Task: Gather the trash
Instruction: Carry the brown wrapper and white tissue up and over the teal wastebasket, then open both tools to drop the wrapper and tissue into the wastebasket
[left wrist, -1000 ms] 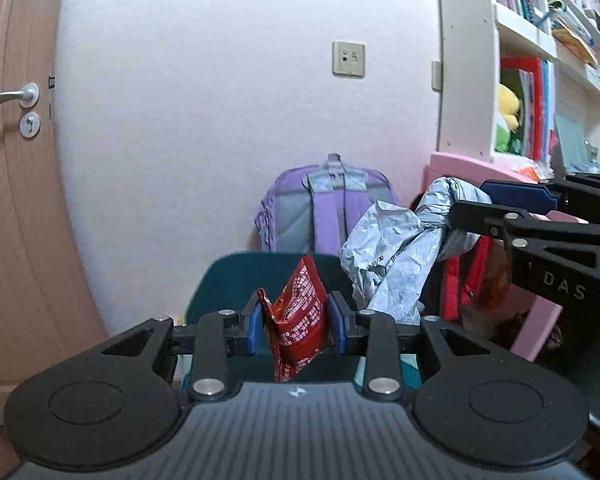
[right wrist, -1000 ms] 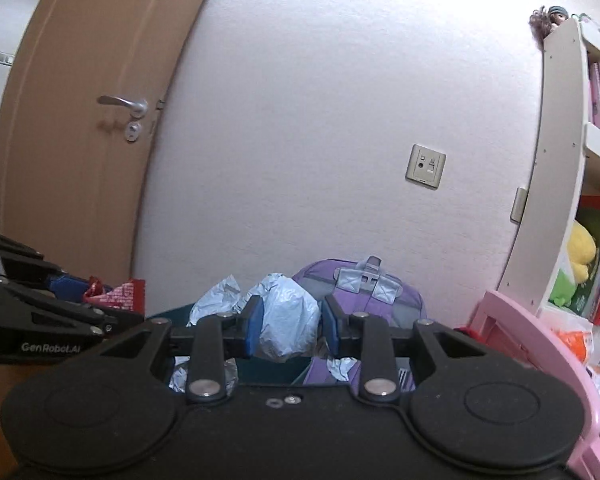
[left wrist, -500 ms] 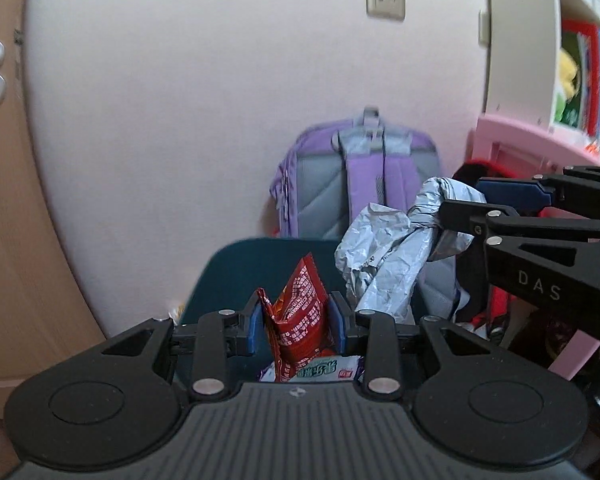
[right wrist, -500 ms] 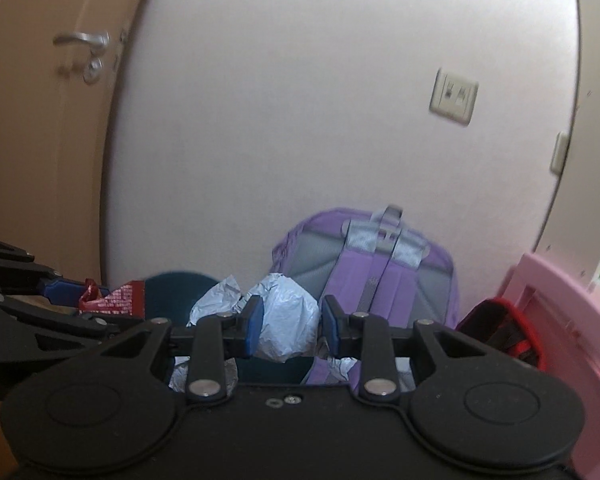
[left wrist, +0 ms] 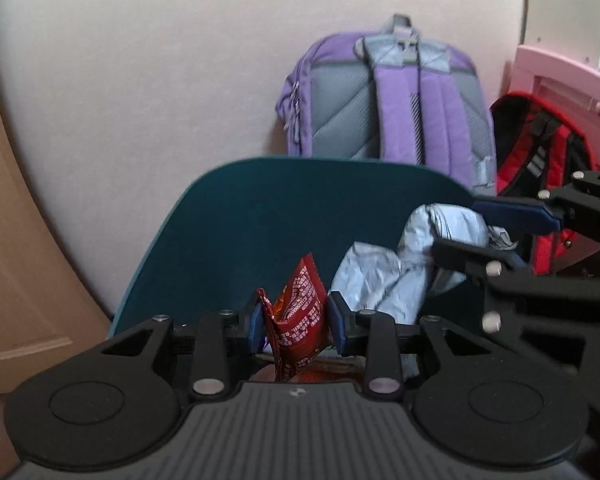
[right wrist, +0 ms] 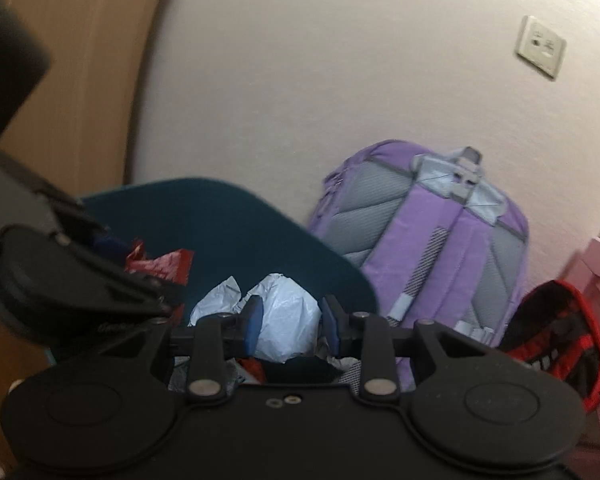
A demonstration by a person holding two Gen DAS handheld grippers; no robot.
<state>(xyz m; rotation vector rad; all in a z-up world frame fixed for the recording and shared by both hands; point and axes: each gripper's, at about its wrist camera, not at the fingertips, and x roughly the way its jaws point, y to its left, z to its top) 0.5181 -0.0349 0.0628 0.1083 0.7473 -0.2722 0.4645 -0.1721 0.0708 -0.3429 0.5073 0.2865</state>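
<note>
Left wrist view looks down past my left tongs (left wrist: 296, 326), which are clenched on a red snack wrapper (left wrist: 300, 320); its crumpled top sticks up between the blue pads, right in front of the open teal bin (left wrist: 284, 216). The bin is my landmark: its tall back wall fills the middle of the view, and the wrapper hangs over its mouth at the near edge. Just right of the wrapper, also over the bin, my right tongs (left wrist: 460, 236) come in from the side, gripping a crumpled pale grey plastic bag (left wrist: 384, 280) whose loose folds hang close beside my left pads. Behind the bin a purple backpack (left wrist: 392, 92) leans against the white wall (left wrist: 140, 60), and to the right of that sits a red and black bag (left wrist: 540, 148) against pink furniture (left wrist: 560, 72). A wooden door (left wrist: 16, 240) stands left of the bin.

From the right wrist view, the right tongs (right wrist: 288, 326) clamp the grey plastic bag (right wrist: 280, 326) above the bin (right wrist: 228, 220), with other scraps visible inside it below. The left tongs (right wrist: 156, 288) and red wrapper (right wrist: 160, 266) crowd in at the left over the same bin. A wall socket (right wrist: 540, 46) sits high above the purple backpack (right wrist: 432, 248).
</note>
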